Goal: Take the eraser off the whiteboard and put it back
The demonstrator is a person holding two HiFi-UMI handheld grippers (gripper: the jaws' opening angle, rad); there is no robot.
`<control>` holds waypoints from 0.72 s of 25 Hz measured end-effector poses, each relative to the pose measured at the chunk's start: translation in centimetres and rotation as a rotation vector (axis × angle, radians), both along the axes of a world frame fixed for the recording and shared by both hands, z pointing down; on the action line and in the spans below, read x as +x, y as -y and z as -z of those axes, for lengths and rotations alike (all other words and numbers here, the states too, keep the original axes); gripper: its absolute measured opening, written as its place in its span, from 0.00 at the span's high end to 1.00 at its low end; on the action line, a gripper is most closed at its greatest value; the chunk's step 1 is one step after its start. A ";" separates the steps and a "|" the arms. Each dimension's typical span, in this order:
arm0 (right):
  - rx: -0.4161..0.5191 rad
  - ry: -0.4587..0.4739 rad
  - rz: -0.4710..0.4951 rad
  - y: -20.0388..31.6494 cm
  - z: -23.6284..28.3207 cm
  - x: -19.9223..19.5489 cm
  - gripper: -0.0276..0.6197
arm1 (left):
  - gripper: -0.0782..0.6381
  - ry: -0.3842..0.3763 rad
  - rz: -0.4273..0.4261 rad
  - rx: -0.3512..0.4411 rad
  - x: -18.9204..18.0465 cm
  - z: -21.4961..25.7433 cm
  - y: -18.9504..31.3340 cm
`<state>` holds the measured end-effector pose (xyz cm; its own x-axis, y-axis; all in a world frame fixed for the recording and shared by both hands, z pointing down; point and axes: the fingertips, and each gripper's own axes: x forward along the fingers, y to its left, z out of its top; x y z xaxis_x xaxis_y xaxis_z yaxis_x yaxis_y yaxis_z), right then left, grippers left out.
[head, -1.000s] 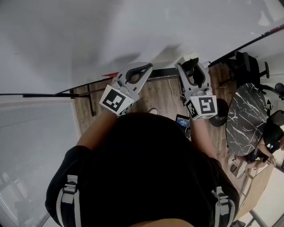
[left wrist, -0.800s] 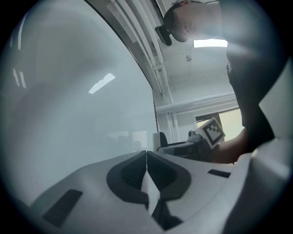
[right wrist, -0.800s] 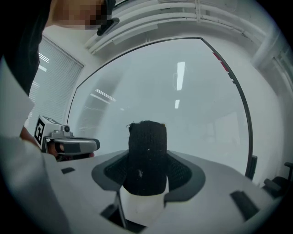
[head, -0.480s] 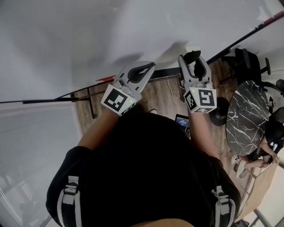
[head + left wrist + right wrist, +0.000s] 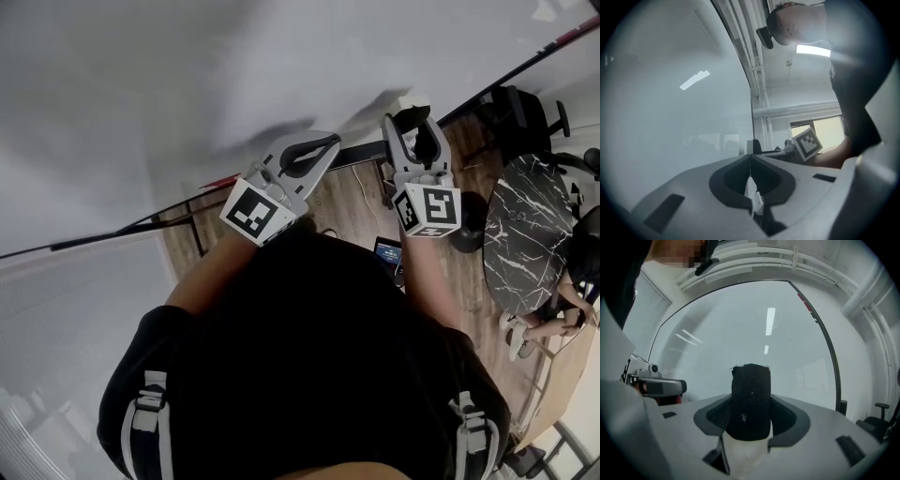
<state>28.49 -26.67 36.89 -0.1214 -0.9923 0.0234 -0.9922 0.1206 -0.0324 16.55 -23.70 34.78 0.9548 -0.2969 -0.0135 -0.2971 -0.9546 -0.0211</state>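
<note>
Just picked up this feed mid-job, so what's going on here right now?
A person stands facing the whiteboard with a gripper in each hand. The right gripper is shut on the eraser, whose black felt end points at the board. Whether the felt touches the surface can't be told. The left gripper is shut with nothing between its jaws and is held up beside the right one. The eraser is in hand and not yet put back.
</note>
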 end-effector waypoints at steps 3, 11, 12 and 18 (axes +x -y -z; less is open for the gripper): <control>-0.003 -0.004 -0.010 1.0 0.7 0.0 0.61 | 0.88 -0.002 -0.016 -0.007 0.1 0.4 0.9; -0.003 -0.030 -0.011 1.1 -0.1 0.5 0.61 | 0.88 -0.003 -0.008 -0.009 0.5 -1.1 0.1; -0.004 -0.031 -0.014 1.0 -0.1 0.5 0.61 | 0.88 -0.002 -0.004 -0.009 0.4 -1.1 0.0; -0.003 -0.031 -0.005 1.0 0.2 0.3 0.57 | 0.88 0.003 0.022 -0.014 -0.3 -1.2 -0.2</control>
